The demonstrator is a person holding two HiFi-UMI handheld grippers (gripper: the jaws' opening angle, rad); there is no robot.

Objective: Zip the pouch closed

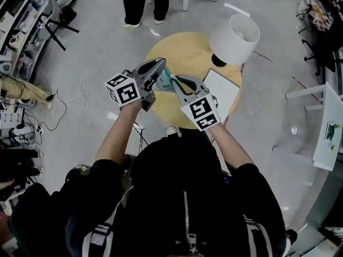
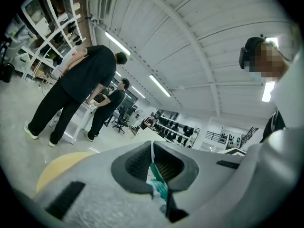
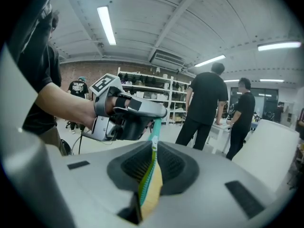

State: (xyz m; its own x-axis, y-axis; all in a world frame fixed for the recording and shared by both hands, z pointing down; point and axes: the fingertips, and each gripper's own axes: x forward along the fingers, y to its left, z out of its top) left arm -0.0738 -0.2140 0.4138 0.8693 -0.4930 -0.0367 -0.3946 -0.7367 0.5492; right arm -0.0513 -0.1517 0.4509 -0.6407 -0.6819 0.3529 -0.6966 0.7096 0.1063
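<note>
Between the clamped-shut jaws of left gripper (image 2: 153, 152) and right gripper (image 3: 153, 148) alike sits the pouch (image 3: 154, 194), whose zip (image 3: 147, 175) should probably be kept taut and straight while one draws along it.

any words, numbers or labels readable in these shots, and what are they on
Nothing can be read in any view.
left marker cube: black-and-white square patterns only, no letters.
right marker cube: the same, patterns only.
black shirt of a person far back in the right gripper view: white print, too small and blurred to read.
white sheet at the head view's right edge: teal graphic, any wording too small.
</note>
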